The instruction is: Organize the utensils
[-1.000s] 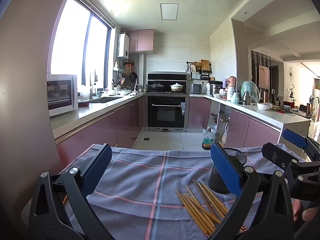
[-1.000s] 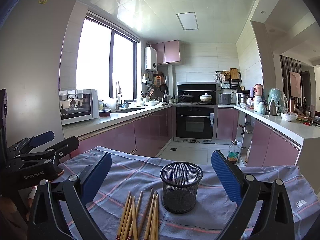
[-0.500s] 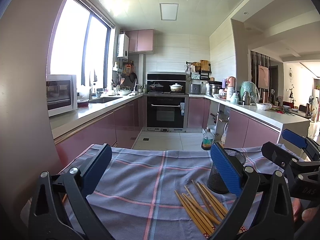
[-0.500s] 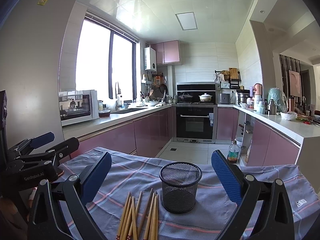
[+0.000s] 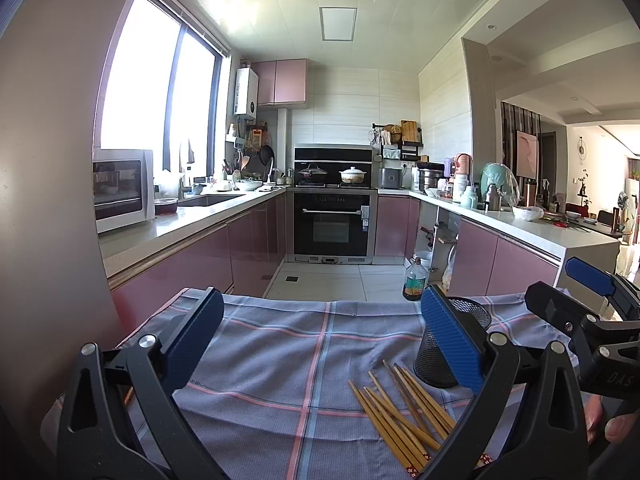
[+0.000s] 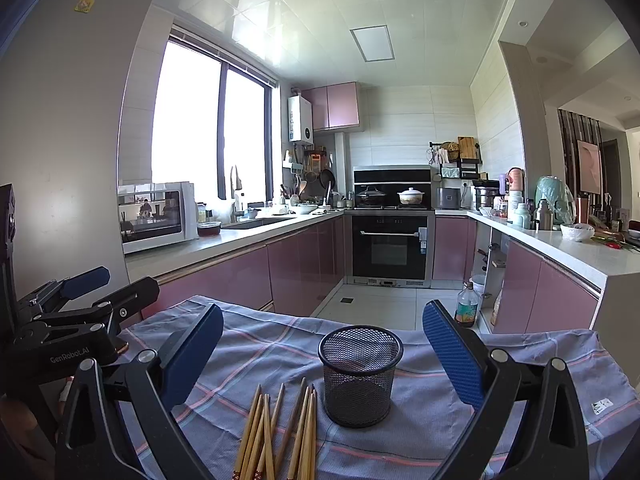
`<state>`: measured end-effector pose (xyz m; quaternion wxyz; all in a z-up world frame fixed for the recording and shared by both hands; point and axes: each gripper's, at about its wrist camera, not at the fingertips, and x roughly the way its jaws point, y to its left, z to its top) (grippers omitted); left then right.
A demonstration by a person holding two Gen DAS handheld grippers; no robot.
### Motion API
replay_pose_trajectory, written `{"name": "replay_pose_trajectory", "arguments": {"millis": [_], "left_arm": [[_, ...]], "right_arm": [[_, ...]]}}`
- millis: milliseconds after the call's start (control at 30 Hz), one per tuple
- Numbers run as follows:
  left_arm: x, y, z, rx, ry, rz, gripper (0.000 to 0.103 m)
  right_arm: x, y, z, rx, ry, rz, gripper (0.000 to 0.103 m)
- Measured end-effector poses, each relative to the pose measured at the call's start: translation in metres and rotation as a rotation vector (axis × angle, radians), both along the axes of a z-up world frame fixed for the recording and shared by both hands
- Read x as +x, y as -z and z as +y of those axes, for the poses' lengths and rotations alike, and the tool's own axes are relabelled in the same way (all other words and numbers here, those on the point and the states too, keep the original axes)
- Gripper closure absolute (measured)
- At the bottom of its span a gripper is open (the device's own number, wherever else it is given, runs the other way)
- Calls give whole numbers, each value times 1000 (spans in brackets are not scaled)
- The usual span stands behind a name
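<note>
Several wooden chopsticks [image 6: 280, 432] lie in a loose bundle on the checked cloth [image 6: 460, 440], just left of an upright black mesh cup [image 6: 359, 380]. In the left wrist view the chopsticks [image 5: 404, 416] lie right of centre, and the cup [image 5: 440, 360] stands partly behind the right finger. My left gripper [image 5: 320, 344] is open and empty above the cloth [image 5: 280, 360]. My right gripper [image 6: 322, 356] is open and empty, its jaws spread to either side of the cup and above the chopsticks. Each gripper shows at the edge of the other's view.
The cloth-covered table ends at a tiled kitchen floor [image 6: 372, 304]. Pink cabinets [image 6: 296, 264] and counters run along both sides, with an oven [image 6: 390, 248] at the far end. A bottle [image 6: 466, 306] stands on the floor beyond the table's right side.
Almost nothing differs. Both grippers stay open over the cloth, with only a very slight drift of the views.
</note>
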<state>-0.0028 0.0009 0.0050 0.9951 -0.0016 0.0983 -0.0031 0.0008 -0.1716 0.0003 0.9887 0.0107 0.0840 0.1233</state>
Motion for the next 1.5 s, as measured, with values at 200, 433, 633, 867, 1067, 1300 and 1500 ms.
{"name": "replay_pose_trajectory", "arguments": {"millis": [200,433,633,867,1067,1300,1500], "left_arm": [[0,0,0,0,1,-2,6],[0,0,0,-1,1,-1,6],[0,0,0,0,0,-2,6],[0,0,0,-2,1,-1,6],[0,1,0,-3,3,-6,6],[0,0,0,-2,4,-3,6],[0,1,0,-2,2,-4,6]], "right_arm": [[0,0,0,0,0,-2,6],[-1,0,1,2,0,-4,6],[-1,-1,1,4,0,-9,6],[-2,-1,2,3,4,-10,6],[-1,-1,2,5,3,-14,6],[0,-1,1,4,4,-18,6],[1,-1,1,5,0,-18,6]]}}
